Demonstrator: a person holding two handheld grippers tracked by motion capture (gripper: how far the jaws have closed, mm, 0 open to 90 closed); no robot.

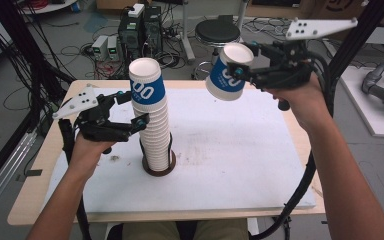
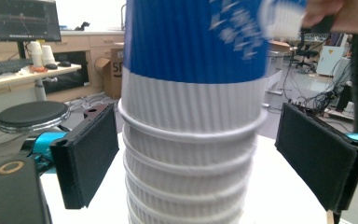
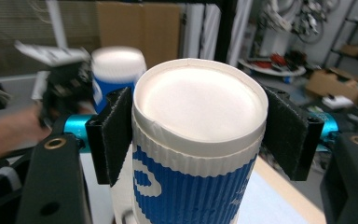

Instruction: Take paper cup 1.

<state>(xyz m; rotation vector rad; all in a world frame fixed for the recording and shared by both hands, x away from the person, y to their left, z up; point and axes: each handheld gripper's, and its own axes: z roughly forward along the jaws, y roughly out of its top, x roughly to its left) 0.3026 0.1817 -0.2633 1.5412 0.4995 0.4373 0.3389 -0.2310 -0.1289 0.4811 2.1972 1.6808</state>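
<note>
A tall stack of upside-down white ribbed paper cups (image 1: 152, 125), the top one banded blue, stands on a brown round base (image 1: 158, 170) at mid-table. My left gripper (image 1: 134, 109) straddles the stack's upper part. In the left gripper view its black pads (image 2: 91, 154) stand a little off the cups (image 2: 191, 116) on both sides, so it is open. My right gripper (image 1: 242, 60) hovers high at the right, shut on a single blue-and-white cup (image 1: 225, 75) tilted bottom-up. In the right gripper view its jaws pinch that cup (image 3: 196, 186) just below its base rim.
A white mat (image 1: 230, 150) covers the wooden table (image 1: 40, 200). Beyond the far edge are a black stool (image 1: 217, 31), computer boxes (image 1: 140, 30) and cables on the floor. Open mat lies to the right of the stack.
</note>
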